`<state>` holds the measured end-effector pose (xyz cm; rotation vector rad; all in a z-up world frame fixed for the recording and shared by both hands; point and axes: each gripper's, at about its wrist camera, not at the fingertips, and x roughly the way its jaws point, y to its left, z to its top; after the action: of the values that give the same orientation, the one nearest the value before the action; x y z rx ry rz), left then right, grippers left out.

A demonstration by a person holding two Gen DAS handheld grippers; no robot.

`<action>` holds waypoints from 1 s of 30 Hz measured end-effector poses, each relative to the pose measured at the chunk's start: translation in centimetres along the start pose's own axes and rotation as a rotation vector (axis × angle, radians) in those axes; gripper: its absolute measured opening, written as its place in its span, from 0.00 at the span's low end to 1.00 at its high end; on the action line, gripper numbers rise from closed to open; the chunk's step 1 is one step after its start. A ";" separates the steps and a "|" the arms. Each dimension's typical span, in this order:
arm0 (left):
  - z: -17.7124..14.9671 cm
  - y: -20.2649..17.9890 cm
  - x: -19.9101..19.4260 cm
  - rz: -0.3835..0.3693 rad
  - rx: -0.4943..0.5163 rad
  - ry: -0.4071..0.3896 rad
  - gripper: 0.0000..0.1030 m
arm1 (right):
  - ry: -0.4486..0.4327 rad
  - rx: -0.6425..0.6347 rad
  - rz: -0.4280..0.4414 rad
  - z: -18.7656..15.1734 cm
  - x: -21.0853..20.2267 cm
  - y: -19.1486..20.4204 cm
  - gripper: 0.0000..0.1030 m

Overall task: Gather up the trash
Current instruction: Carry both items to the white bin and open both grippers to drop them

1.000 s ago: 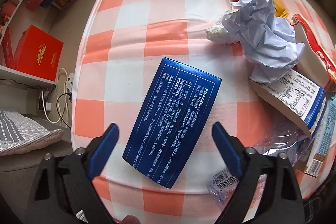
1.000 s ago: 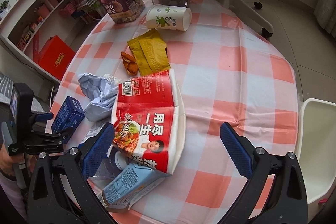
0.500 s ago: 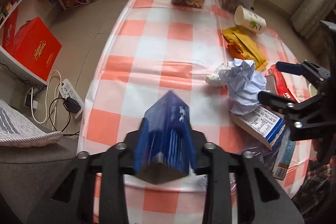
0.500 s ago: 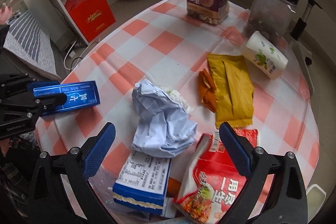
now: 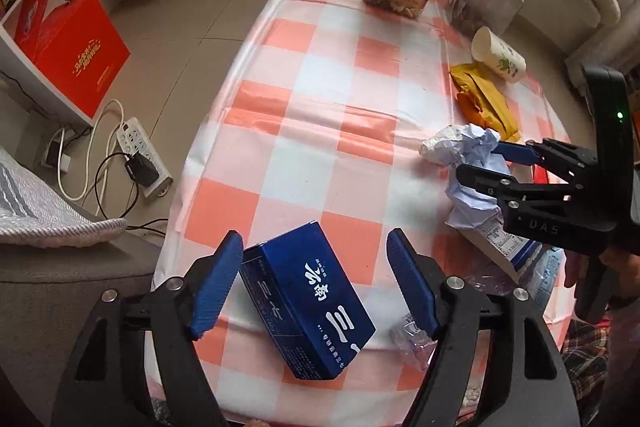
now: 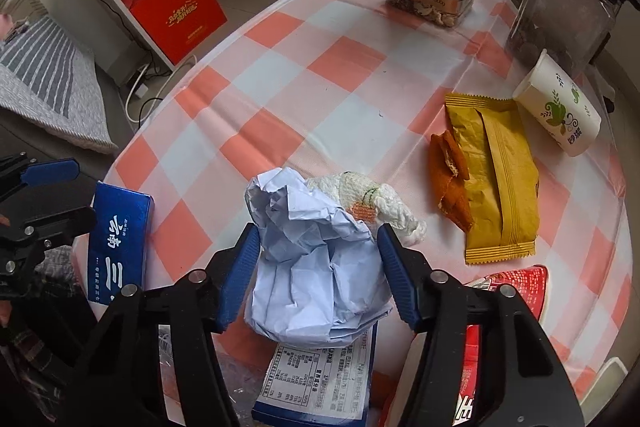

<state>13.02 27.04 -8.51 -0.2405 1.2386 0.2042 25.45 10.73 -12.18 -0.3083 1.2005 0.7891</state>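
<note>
Two grippers worked the checked table (image 5: 320, 115). The left gripper (image 5: 316, 283) was opening; its pads stood clear of the blue box (image 5: 308, 303), which lay tilted between them near the table's edge. The right gripper (image 6: 316, 271) was closing around the crumpled paper (image 6: 312, 259), its pads at the wad's flanks, seemingly not yet pressing. To do this well, I judged, it should squeeze the wad's thick middle and leave out the white tissue (image 6: 372, 199) touching it, then lift straight off the carton (image 6: 320, 379) beneath.
</note>
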 end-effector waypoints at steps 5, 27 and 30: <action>-0.7 2.8 2.2 0.052 -0.147 0.121 0.75 | -0.073 0.049 -0.006 -0.5 -1.8 0.0 0.55; -1.7 0.6 3.8 -0.090 -0.182 0.085 0.59 | -0.328 0.258 0.013 -7.1 -10.4 -3.7 0.56; -0.7 -1.6 2.2 -0.110 -0.144 -0.006 0.59 | -0.358 0.291 0.014 -8.1 -10.9 -4.9 0.56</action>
<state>13.56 25.42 -10.68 -0.4316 1.2029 0.1994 21.49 -1.74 -6.06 0.0802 0.9613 0.6377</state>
